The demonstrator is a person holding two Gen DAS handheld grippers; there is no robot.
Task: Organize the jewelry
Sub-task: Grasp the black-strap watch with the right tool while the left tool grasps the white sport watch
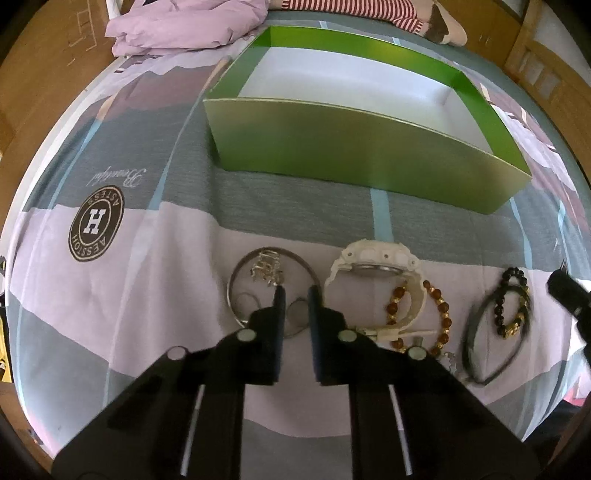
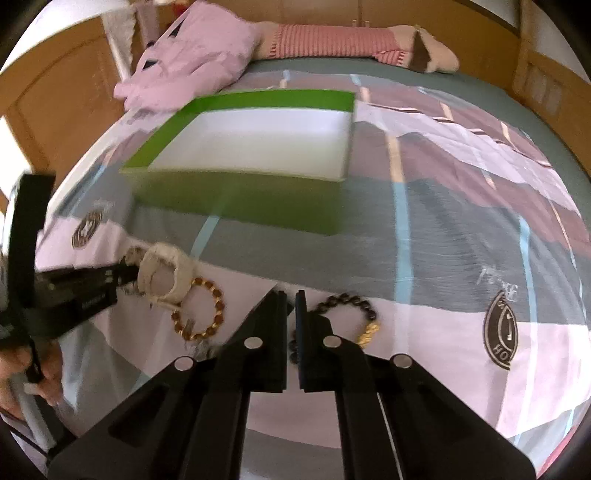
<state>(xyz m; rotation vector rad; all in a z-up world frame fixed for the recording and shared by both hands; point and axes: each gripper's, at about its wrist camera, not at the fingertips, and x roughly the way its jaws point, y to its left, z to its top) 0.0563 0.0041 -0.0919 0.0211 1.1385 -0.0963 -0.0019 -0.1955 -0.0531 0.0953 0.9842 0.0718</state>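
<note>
On the bed lie a silver bangle with a small silver charm piece inside it, a white watch, an amber bead bracelet, and a black bead bracelet on a dark bangle. An empty green box with a white floor stands beyond them. My left gripper is slightly open, its tips over the silver bangle. My right gripper is nearly shut and empty, just left of the black bead bracelet. The watch, amber bracelet and box also show in the right wrist view.
The bed has a patchwork sheet with round logos. A crumpled pink cloth and a striped plush toy lie at the far end. Wooden bed rails stand at the right. The left gripper's body shows at left.
</note>
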